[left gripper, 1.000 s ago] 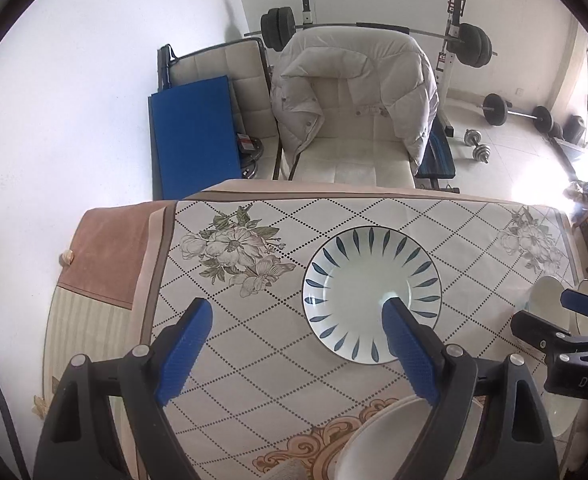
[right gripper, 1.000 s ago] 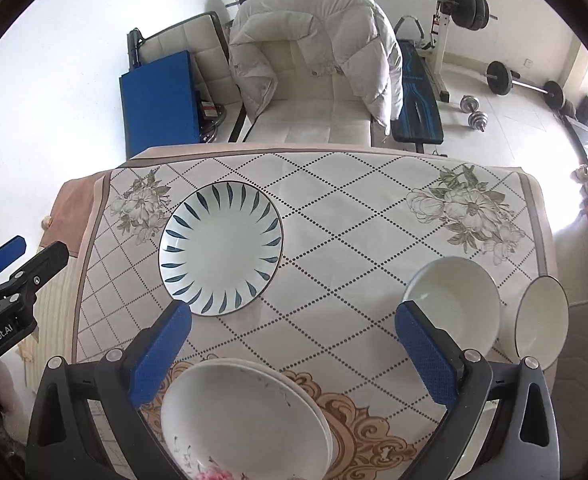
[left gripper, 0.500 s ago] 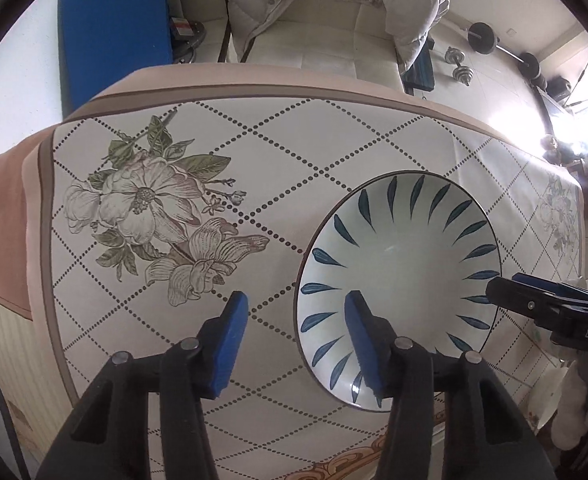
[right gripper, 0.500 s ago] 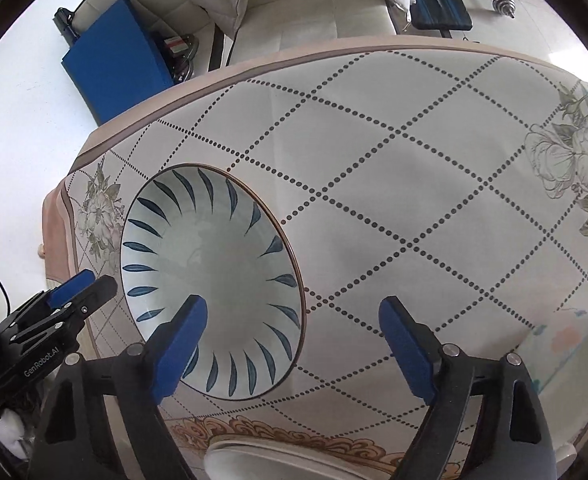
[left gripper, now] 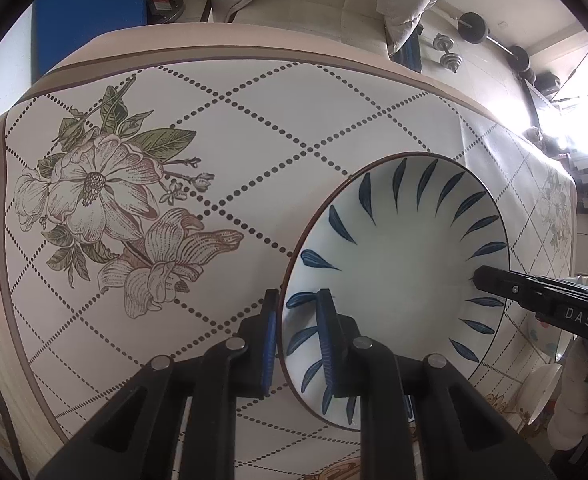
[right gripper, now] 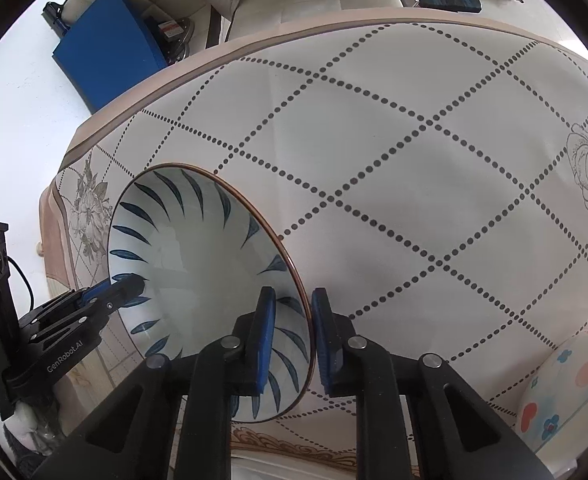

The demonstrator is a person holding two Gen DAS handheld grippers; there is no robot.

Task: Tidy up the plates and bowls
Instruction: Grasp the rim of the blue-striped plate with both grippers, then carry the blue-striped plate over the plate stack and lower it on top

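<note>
The plate looked like glazed ceramic — smooth and glossy, with blue leaf strokes and a thin brown rim. Under it, the tablecloth had a smooth, faintly sheened printed surface. Both grippers at the plate's rim — left gripper, right gripper — were matt black plastic, with ribbed blue pads and bare metal pins.

White plate bears dark-blue leaf strokes; tablecloth shows dotted diamonds and grey-brown flowers.
</note>
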